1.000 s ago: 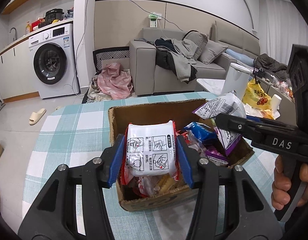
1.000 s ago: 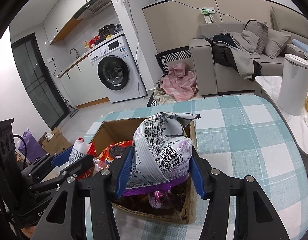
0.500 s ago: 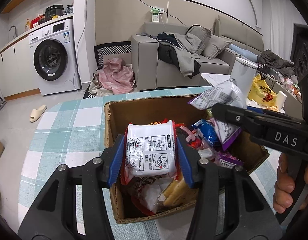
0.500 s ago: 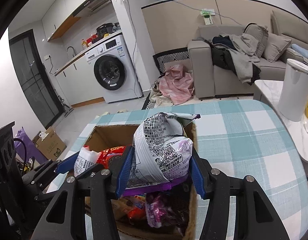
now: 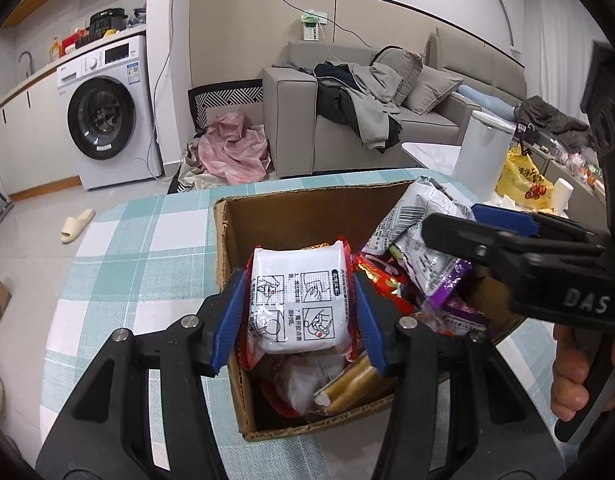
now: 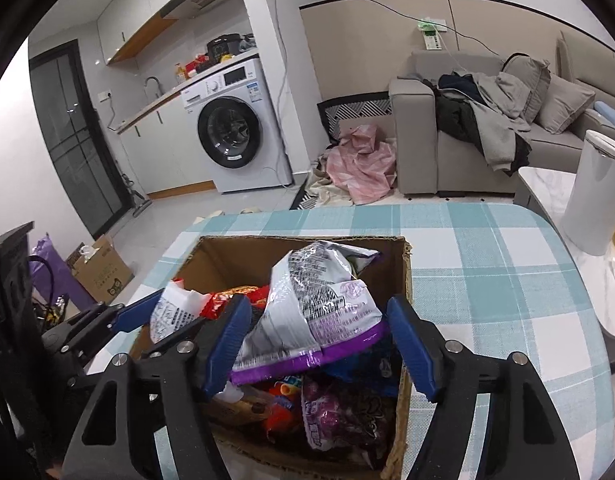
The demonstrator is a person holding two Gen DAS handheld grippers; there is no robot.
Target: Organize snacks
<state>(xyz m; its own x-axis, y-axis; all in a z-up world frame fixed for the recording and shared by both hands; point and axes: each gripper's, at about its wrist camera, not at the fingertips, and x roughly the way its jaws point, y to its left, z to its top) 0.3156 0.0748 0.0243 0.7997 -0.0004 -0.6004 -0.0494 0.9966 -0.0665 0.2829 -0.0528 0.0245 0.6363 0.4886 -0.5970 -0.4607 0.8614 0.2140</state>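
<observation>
1. My left gripper (image 5: 299, 308) sits low in the middle of the left wrist view, its blue fingers (image 5: 227, 320) clamped on both sides of a white noodle packet (image 5: 299, 304) with red edges and printed instruction panels.
2. That packet hangs over the near left part of the open cardboard box (image 5: 227, 248), above other wrappers and a tan stick-shaped snack (image 5: 347, 384) near the bottom edge of the box.
3. My right gripper (image 6: 319, 340) fills the lower middle of the right wrist view, and its fingers (image 6: 411, 344) are spread apart.
4. Between them lies a silver and purple snack bag (image 6: 311, 320). The left finger looks to be touching the bag's edge, while the right finger stands just clear of it, so I am not squeezing it.
5. The bag rests on the heap of snacks inside the box (image 6: 405, 276), toward its right wall, with a purple candy bag (image 6: 339, 416) below it at the frame's lower centre.
6. The box stands on the tabletop (image 6: 487, 280), which wears a teal and white checked cloth.
7. In the left wrist view my right hand (image 5: 575, 368) shows at the right edge, wrapped round the black handle.
8. A washing machine (image 5: 107, 112) stands at upper left.
</observation>
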